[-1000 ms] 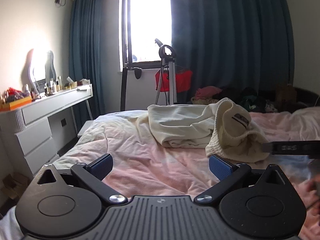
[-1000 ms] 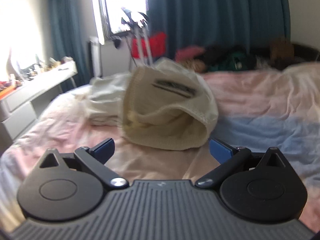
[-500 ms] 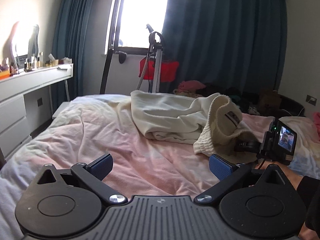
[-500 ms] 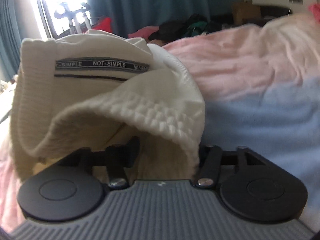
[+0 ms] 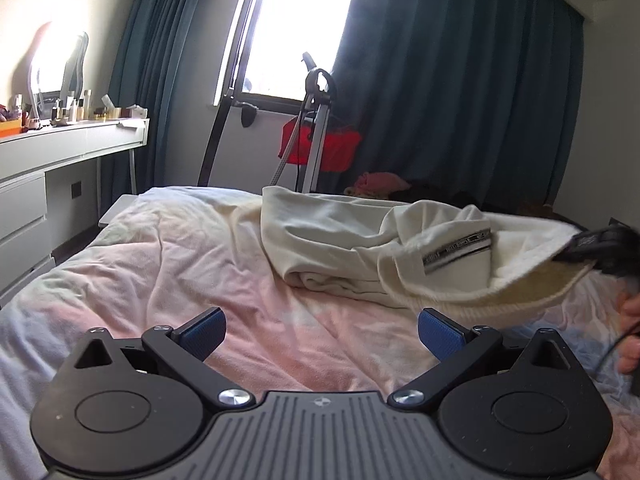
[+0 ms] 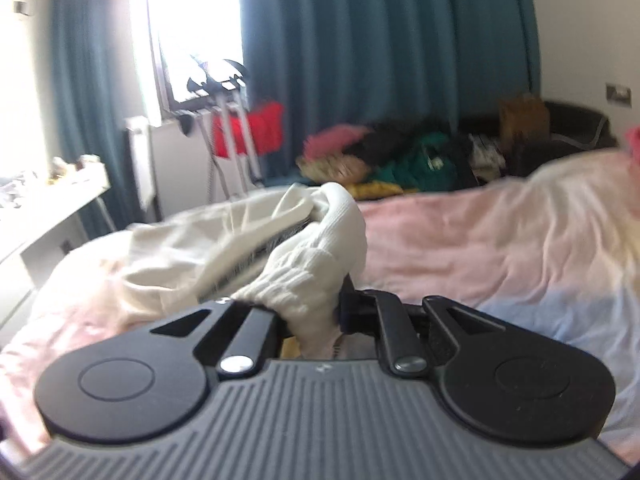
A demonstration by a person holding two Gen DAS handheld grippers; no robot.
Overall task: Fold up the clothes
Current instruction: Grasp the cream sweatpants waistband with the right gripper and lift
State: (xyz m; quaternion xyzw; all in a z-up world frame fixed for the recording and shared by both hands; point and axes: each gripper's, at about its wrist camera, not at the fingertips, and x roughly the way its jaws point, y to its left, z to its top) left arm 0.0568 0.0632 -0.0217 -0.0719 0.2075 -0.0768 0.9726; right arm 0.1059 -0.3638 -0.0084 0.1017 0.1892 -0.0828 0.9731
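Observation:
A cream knit garment point(image 5: 360, 248) lies bunched on the pink bed cover point(image 5: 192, 264); its ribbed hem with a grey woven label point(image 5: 458, 252) is pulled up to the right. My right gripper point(image 6: 316, 312) is shut on that ribbed hem point(image 6: 316, 272) and lifts it off the bed; it also shows in the left wrist view point(image 5: 596, 248) at the far right. My left gripper point(image 5: 320, 334) is open and empty, low over the bed, just short of the garment's near edge.
A white desk with drawers point(image 5: 48, 168) stands left of the bed. A stand with a red bag point(image 5: 320, 144) is by the window. A pile of coloured clothes point(image 6: 392, 156) lies at the far side, before dark blue curtains point(image 5: 460, 92).
My right gripper has shut on the garment's ribbed hem and pulled it up and to the right. My left gripper stayed open and moved closer to the garment.

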